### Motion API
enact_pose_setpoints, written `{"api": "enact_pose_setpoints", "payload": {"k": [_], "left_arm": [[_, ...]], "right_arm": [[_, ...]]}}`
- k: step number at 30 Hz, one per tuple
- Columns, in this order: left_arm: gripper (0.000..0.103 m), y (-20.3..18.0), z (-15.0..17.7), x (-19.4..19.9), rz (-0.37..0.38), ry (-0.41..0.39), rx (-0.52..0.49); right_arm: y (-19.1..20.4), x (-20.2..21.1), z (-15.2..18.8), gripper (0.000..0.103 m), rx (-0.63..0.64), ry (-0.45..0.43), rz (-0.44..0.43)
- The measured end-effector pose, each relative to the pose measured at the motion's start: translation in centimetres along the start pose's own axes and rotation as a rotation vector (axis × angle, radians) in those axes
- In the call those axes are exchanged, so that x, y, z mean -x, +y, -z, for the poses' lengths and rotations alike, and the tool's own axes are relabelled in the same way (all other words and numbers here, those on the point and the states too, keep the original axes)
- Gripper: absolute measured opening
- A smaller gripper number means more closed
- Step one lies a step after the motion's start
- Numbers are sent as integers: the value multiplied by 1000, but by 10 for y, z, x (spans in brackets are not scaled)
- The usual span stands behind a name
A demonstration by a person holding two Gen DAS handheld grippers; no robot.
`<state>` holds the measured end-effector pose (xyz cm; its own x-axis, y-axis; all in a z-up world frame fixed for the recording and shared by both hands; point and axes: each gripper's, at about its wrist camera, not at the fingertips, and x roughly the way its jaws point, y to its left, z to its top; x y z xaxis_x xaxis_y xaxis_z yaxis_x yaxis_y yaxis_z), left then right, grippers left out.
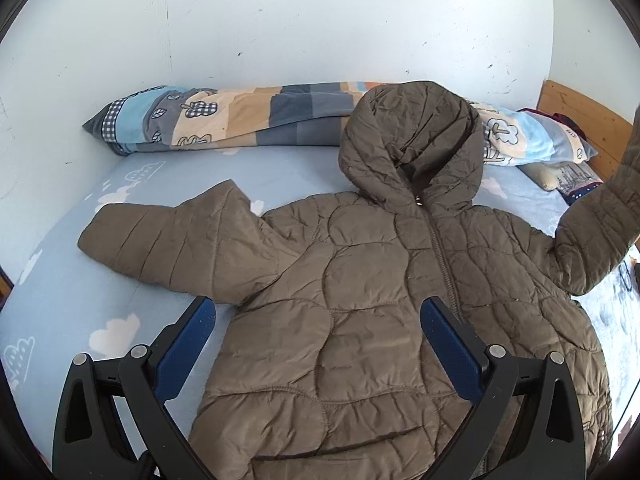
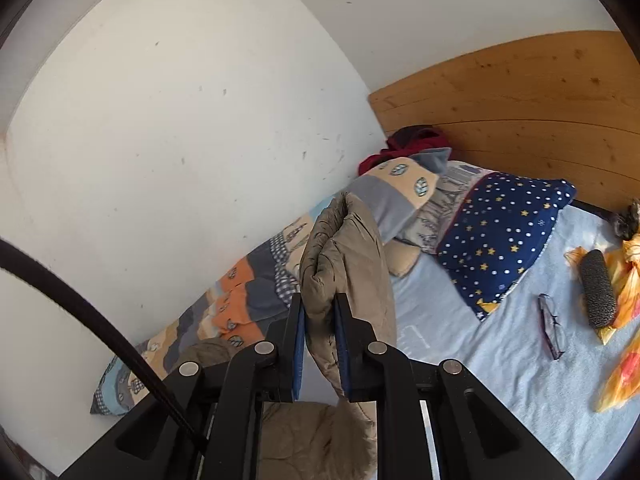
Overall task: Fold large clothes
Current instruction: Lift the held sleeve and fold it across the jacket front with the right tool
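A brown quilted hooded jacket [image 1: 360, 288] lies face up on the light blue bed sheet [image 1: 72, 304], zipped, hood toward the wall. Its left sleeve [image 1: 160, 240] lies flat, spread out to the left. Its right sleeve [image 1: 600, 232] is lifted off the bed at the right edge. My left gripper [image 1: 318, 320] is open and empty, hovering above the jacket's lower left front. My right gripper [image 2: 320, 304] is shut on the cuff end of the right sleeve [image 2: 344, 252] and holds it up above the bed.
A rolled patterned blanket [image 1: 240, 120] lies along the white wall. A star-print navy pillow [image 2: 504, 236] and a wooden headboard [image 2: 520, 112] are at the bed's head. Glasses [image 2: 552, 328], a dark foam roller [image 2: 598, 288] and orange plastic bags [image 2: 624, 364] lie on the sheet.
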<state>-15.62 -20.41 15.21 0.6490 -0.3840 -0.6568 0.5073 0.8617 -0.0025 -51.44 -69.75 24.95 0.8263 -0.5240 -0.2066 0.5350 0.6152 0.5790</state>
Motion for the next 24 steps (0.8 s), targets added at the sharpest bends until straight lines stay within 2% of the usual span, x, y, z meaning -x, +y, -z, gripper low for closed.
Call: {"api": "enact_pose_setpoints", "payload": {"k": [6, 13, 18, 24], "left_arm": [[102, 10, 2, 0, -17, 17, -2], [102, 26, 1, 6, -22, 14, 39], [102, 39, 2, 4, -26, 33, 74], [102, 54, -6, -15, -13, 71, 151]], "right_arm": [[92, -7, 37, 15, 111, 73, -132], [186, -33, 112, 15, 248, 203, -250], [228, -64, 180, 15, 310, 317, -289], [258, -103, 263, 15, 342, 459, -318]]}}
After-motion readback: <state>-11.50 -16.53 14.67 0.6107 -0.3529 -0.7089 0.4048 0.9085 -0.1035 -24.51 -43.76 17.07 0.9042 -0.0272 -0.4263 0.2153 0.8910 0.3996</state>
